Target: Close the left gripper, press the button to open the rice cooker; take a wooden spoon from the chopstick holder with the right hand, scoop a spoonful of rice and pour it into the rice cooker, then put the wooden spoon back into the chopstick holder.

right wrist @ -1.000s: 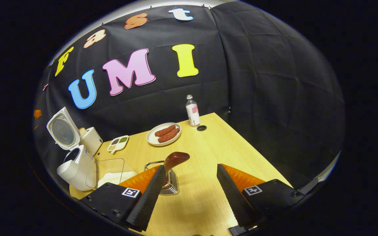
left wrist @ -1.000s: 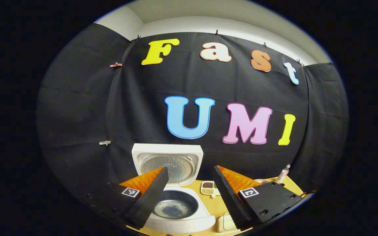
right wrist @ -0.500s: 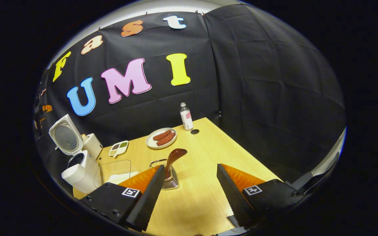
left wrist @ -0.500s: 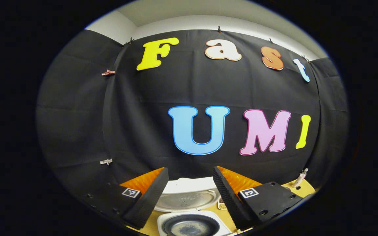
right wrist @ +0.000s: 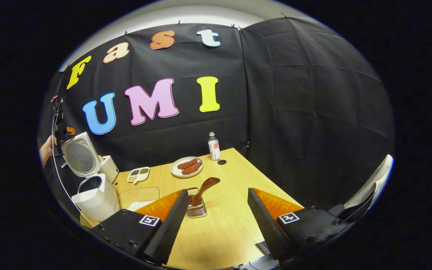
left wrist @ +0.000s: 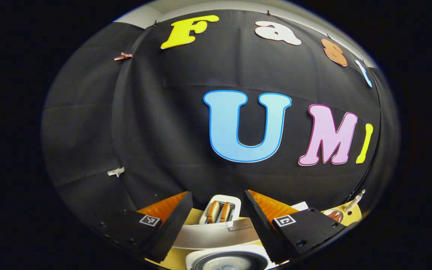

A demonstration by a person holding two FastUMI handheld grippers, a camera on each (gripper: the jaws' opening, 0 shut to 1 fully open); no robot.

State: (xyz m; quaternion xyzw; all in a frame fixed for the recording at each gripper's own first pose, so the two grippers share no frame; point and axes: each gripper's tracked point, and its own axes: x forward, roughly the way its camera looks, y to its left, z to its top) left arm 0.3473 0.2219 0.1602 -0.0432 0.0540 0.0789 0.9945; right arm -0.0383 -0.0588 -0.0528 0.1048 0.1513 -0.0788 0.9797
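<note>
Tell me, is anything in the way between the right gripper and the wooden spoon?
Nothing visible is. The right gripper is open, and only bare table lies between it and the wooden spoon standing in the chopstick holder.

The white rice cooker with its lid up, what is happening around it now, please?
A person holds tongs in each hand over a light wooden table. The white rice cooker stands open, its lid upright. The brown wooden spoon sits in the metal wire chopstick holder, and neither tongs holds anything. The right tongs are open, some way from the holder. The left tongs are open too, above the cooker, facing a white toaster with bread slices.
</note>
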